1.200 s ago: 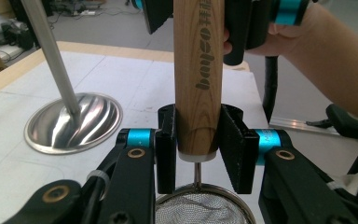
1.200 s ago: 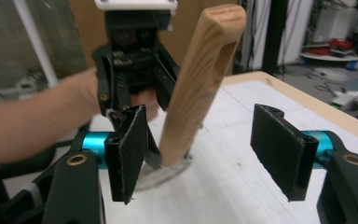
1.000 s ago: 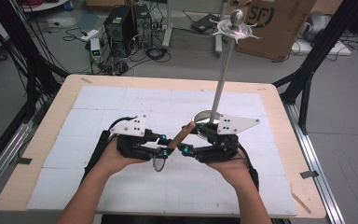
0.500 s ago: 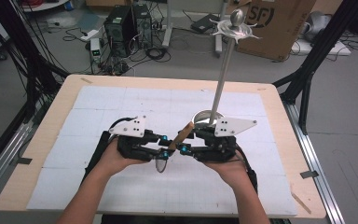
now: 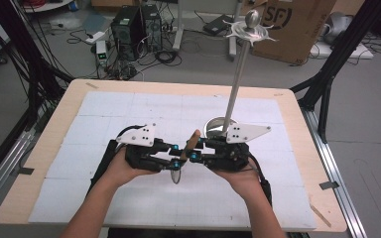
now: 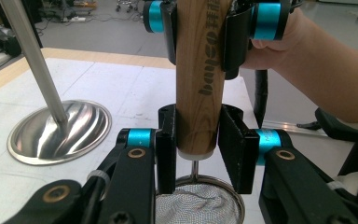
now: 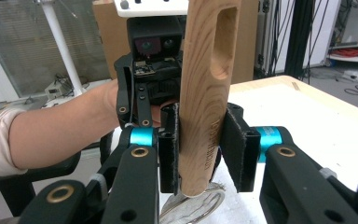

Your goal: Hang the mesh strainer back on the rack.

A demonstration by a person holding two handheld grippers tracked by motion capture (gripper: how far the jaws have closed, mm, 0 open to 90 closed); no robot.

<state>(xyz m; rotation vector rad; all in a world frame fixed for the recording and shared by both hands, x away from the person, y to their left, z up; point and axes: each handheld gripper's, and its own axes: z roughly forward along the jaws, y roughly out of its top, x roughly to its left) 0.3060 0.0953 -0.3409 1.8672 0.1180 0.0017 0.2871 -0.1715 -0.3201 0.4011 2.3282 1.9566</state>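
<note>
Left gripper: jaws closed on strainer handle.
Right gripper: jaws closed on same handle.
Stand: 1 o'clock of grippers.

mesh strainer | wooden handle upright | between both grippers

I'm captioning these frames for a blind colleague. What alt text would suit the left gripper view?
The wooden handle of a small mesh strainer stands upright between the left gripper in the foreground and the right gripper higher up, held in a person's hand. At left, a metal stand with a round base and slanted pole sits on the white table.
</note>
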